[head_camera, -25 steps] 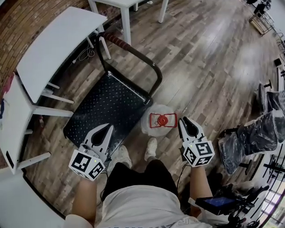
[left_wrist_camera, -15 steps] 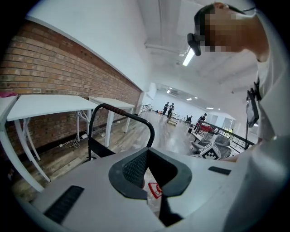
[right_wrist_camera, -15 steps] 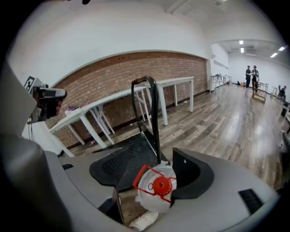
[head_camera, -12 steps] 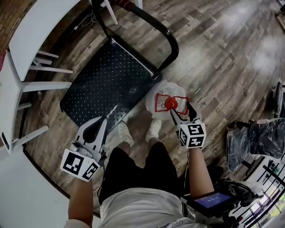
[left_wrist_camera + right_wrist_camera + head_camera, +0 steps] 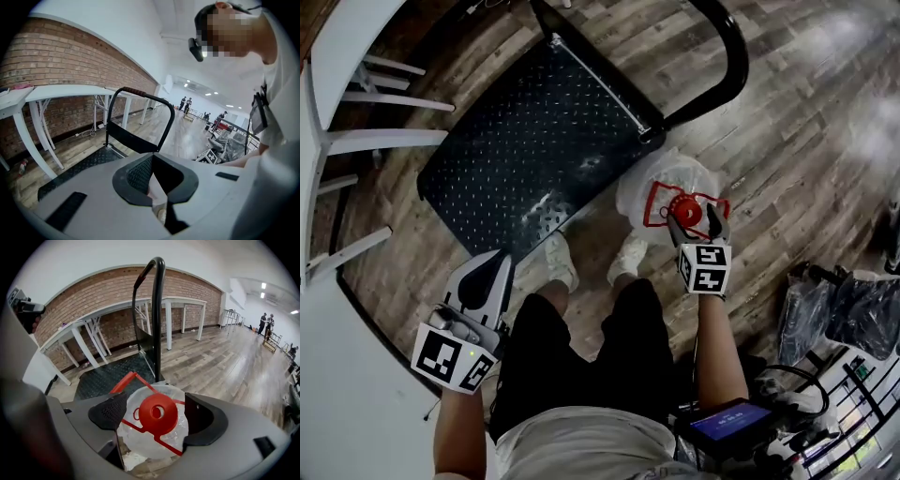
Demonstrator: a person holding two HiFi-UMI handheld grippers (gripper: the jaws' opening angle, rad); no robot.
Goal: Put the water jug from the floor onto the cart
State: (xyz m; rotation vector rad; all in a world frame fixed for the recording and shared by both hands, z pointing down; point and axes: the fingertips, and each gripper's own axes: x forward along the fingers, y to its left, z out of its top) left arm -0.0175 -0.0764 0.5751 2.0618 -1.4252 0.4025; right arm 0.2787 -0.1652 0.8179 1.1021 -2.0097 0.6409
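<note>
Taking the head view as a clock face with the person's two pale shoes (image 5: 561, 262) at its centre, one black cart (image 5: 516, 141) fills the stretch from ten to twelve, its studded deck bare and its single looped handle (image 5: 727, 56) rising at one o'clock. At least two white tables (image 5: 352, 33) stand at ten and eight. One water jug (image 5: 661, 187), clear with a red cap (image 5: 682, 208) and a red carrying frame, stands on the floor at two o'clock, just beside the cart's handle end and off its deck.

There are two grippers. The right gripper (image 5: 695, 221) hangs over the jug; its jaws have just been opening and now stand wide apart, one on each side of the cap (image 5: 157, 414), with the pads clear of it. The left gripper (image 5: 494, 262) is at seven o'clock with its jaws together and nothing between them.

The floor (image 5: 797, 141) is dark wood plank. A brick wall (image 5: 93, 310) runs behind the tables, and the long white room opens beyond it, where a few people (image 5: 266, 323) stand far off.
</note>
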